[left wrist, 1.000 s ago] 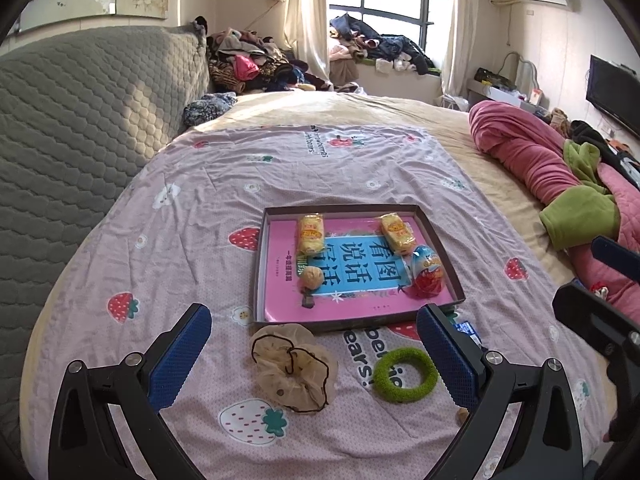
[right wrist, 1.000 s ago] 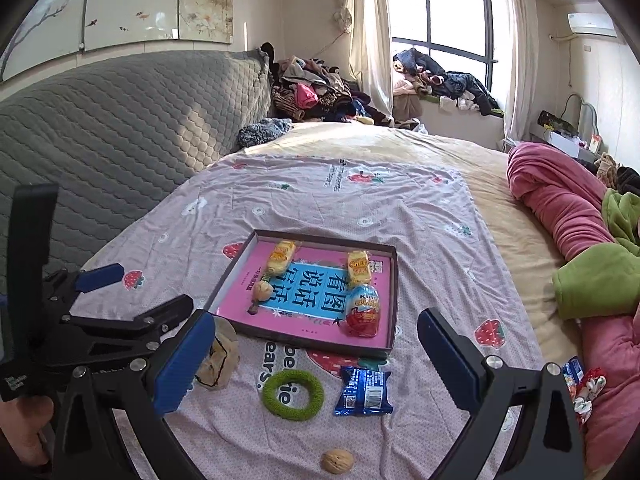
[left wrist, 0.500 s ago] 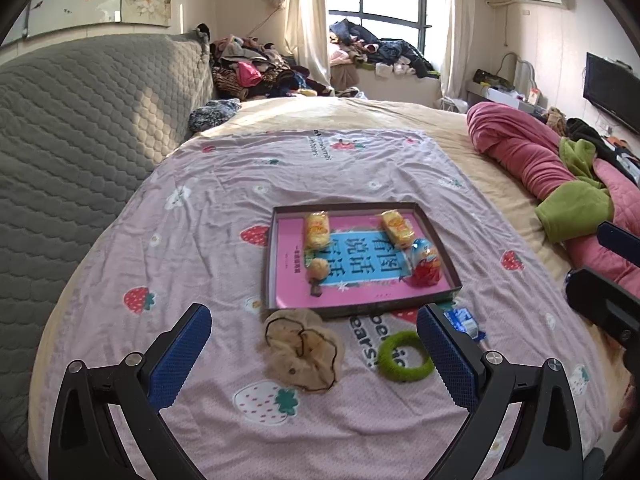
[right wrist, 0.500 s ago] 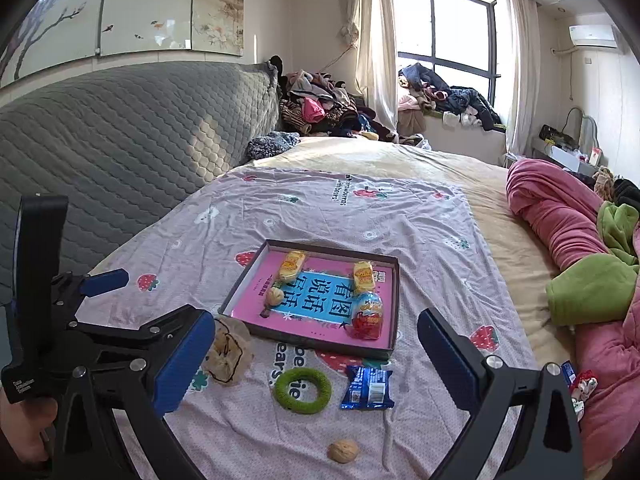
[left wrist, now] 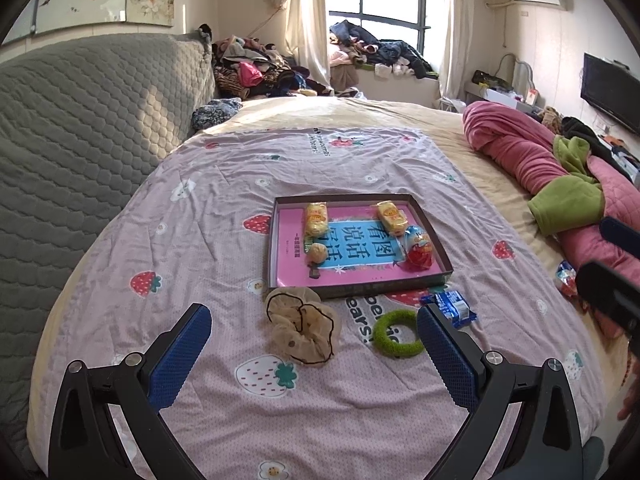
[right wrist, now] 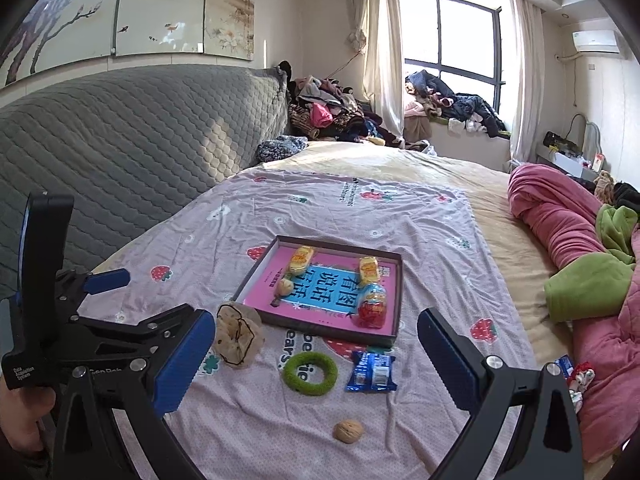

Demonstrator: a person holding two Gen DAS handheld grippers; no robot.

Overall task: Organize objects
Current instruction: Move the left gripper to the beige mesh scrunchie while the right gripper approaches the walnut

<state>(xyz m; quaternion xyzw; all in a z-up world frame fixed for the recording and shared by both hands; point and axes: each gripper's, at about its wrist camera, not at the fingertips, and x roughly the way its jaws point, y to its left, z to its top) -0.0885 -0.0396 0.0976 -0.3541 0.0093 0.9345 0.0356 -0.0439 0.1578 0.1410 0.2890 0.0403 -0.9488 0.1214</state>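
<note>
Pulling back from the bed over the last second, both grippers now take in more of the spread, so the tray (left wrist: 434, 249) looks smaller and farther than it did; nothing on the bedsheet has shifted, which suggests the sorting is between picks and the person is choosing the next item; the left gripper (left wrist: 314, 350) has its fingers wide apart and empty, hanging above the beige scrunchie (left wrist: 303, 331), with the green ring (left wrist: 396, 333) toward 3 o'clock of it; the right gripper (right wrist: 312, 358) is likewise spread and holds nothing, the ring (right wrist: 310, 373) between its blue fingers (right wrist: 448, 360) in the view, though whether they hang directly over it is hard to judge through the fisheye; the blue packet (right wrist: 373, 372) lies just beside the ring at 3 o'clock, the walnut (right wrist: 348, 431) at 5 o'clock, all outside the tray, whose snacks sit on the pink book.
</note>
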